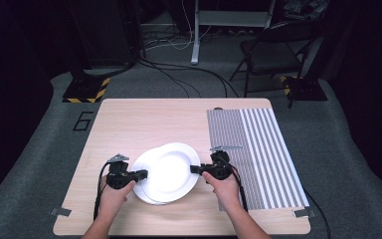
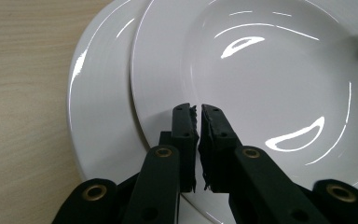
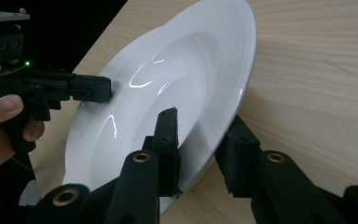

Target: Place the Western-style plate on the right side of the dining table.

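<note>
The top plate (image 1: 171,170) is white and sits a bit off-centre on the bottom plate (image 1: 140,186), near your edge of the wood table (image 1: 129,124), about in the middle btwn your 2 hands.

Your left gripper (image 1: 143,174) is at the plates' left side. In the left gripper view, its jaws are pinched together on the rim of the top plate (image 2: 261,84), w/ almost no gap left. The bottom plate (image 2: 102,121) peeks out to the left of it.

Your right gripper (image 1: 195,169) is at the right side. In the right gripper view, one jaw is over the rim of the top plate (image 3: 177,79) and the other is under it, so it is clamped on that plate. The plate looks tipped up there, w/ its edge off the wood. Across the plate you can see your left hand (image 3: 0,126) and the left gripper (image 3: 100,89) biting the far rim.

Farther right, a striped mat (image 1: 258,154) lies flat on the table, close to your right hand (image 1: 226,186). Past the table, on the grey floor, there is a dark chair (image 1: 273,50).
</note>
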The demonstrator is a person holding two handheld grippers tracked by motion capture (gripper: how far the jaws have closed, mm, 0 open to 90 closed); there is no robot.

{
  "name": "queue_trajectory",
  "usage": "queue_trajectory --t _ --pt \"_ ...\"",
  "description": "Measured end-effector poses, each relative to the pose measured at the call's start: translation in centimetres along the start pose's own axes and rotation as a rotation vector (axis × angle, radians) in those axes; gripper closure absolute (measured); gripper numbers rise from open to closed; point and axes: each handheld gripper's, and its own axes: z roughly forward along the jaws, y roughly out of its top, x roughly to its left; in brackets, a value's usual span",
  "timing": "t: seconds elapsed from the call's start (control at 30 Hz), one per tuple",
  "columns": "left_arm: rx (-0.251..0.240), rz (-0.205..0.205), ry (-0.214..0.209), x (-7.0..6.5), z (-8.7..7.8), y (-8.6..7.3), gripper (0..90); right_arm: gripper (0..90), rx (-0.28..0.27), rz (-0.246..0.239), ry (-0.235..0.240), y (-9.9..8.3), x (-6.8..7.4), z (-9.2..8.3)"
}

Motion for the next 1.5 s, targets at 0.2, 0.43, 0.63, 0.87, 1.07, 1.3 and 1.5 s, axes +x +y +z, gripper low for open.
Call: queue_trajectory --t 0.2,0.43,0.63,0.87,1.07,1.3,1.5 --pt "-0.005 -0.018 0.037 0.5 -0.3 0.0 73.6 71.2 -0.012 -0.012 -0.002 0.1 -0.1 -0.3" --pt "-0.006 -0.011 0.027 0.3 0.0 -0.1 69.5 71.7 -0.017 -0.047 -0.026 0.5 0.1 -1.0" --pt "-0.004 -0.006 0.013 0.2 0.3 -0.1 66.1 72.2 -0.015 -0.056 -0.023 0.6 0.1 -1.2" --pt "0.001 -0.018 -0.003 0.2 0.6 0.0 60.1 73.3 -0.020 -0.057 -0.015 0.6 0.1 -1.7" --pt "0.007 -0.035 -0.026 0.4 1.0 0.2 56.5 73.6 -0.028 -0.057 -0.010 0.4 0.1 -2.0" --pt "0.016 -0.043 -0.027 0.1 1.3 0.1 52.7 73.6 -0.034 -0.046 -0.009 0.2 0.0 -2.1" --pt "0.031 -0.049 -0.037 -0.2 1.5 0.0 50.8 73.4 -0.035 -0.032 -0.002 0.1 -0.2 -2.2"
